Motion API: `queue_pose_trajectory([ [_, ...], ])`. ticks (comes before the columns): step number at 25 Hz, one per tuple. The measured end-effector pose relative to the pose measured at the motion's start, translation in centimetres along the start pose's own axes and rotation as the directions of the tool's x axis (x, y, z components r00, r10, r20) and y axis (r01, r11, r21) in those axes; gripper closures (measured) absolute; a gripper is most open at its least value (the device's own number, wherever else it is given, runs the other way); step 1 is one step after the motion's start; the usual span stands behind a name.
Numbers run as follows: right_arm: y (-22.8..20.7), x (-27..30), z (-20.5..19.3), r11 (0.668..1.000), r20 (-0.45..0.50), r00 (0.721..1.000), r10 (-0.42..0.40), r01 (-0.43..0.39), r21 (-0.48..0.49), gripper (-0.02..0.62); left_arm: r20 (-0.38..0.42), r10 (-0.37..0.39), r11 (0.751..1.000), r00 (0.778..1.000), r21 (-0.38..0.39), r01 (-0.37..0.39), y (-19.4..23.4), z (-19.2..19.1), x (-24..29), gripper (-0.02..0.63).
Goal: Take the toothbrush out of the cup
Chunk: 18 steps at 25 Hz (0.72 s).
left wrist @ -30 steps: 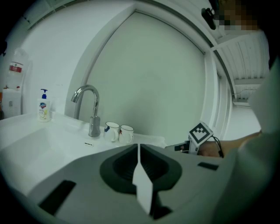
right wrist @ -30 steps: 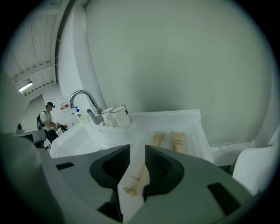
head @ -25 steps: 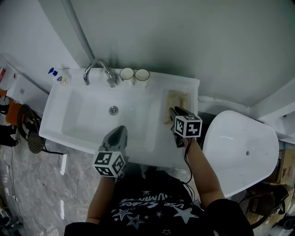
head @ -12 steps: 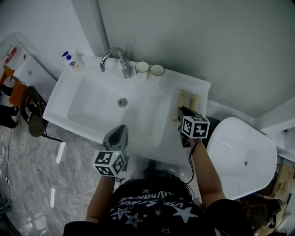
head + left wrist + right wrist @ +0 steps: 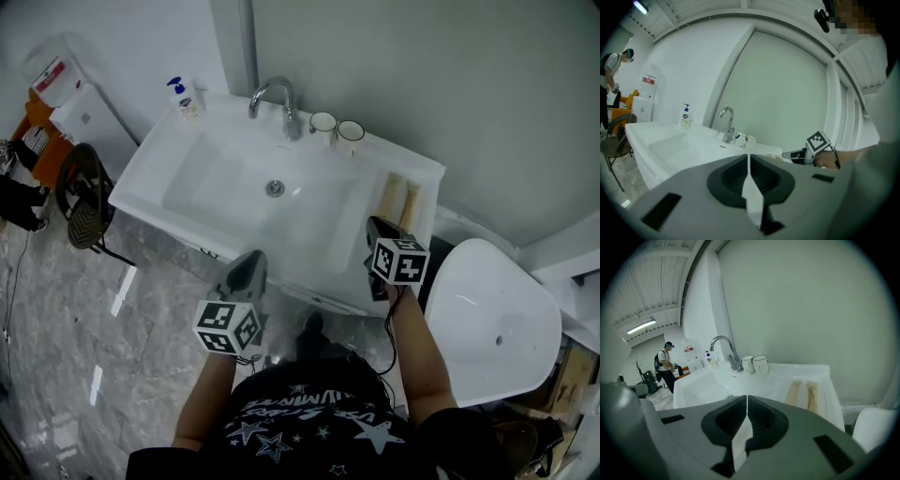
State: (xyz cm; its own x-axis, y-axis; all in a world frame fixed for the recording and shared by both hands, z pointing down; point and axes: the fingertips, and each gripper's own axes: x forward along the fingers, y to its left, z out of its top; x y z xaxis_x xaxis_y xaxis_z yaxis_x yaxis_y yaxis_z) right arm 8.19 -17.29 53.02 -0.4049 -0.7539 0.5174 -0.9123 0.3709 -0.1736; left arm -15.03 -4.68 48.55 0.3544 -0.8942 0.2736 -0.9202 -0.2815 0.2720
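**Listener:** What is changing right now?

**Me:** I am drawing both tools back from the white sink point(image 5: 150, 173). A second ago my right gripper point(image 5: 375, 225) was reaching over the sink's right ledge, just beside two tan sticks point(image 5: 391, 192). Now it is hovering at the front rim, and the sticks are lying clear of its tips. Its jaws have just been closing, and they are now pressed together with nothing between them. My left gripper point(image 5: 249, 262) is pulling away too. It is hanging at the sink's front edge, jaws together and empty.

**Listener:** What is that meaning for the task?

**Me:** I am reading it as the job wrapping up, since I am carrying nothing and backing off. Two white cups point(image 5: 323, 122) with dark rims are standing side by side at the back of the sink, just right of the faucet point(image 5: 272, 94). I am seeing no handle poking out of either.

**Listener:** And how is the toothbrush looking?

**Me:** I am guessing it is one of those tan sticks. They are lying flat, side by side and nearly parallel, on the right ledge, well apart from the cups. They are long, slim and pale, with darker speckles. No view is showing bristles, so I cannot tell which one is the toothbrush.
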Motion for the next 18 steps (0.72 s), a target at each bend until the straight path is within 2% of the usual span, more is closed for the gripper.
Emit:
queue_pose_trajectory([
  [6, 4.7, -2.7, -2.0, 0.998, -0.012, 0.998, 0.055, -0.055, -0.032, 0.581, 0.011, 0.017, 1.0, 1.0, -0.006, -0.017, -0.3, -1.0, -5.0, 0.578],
  [18, 11.4, -9.2, -5.7, 0.987, 0.001, 0.99, 0.142, -0.142, -0.08, 0.583, 0.045, 0.05, 0.999, 0.998, -0.021, -0.049, -1.7, -3.4, -14.1, 0.578],
])
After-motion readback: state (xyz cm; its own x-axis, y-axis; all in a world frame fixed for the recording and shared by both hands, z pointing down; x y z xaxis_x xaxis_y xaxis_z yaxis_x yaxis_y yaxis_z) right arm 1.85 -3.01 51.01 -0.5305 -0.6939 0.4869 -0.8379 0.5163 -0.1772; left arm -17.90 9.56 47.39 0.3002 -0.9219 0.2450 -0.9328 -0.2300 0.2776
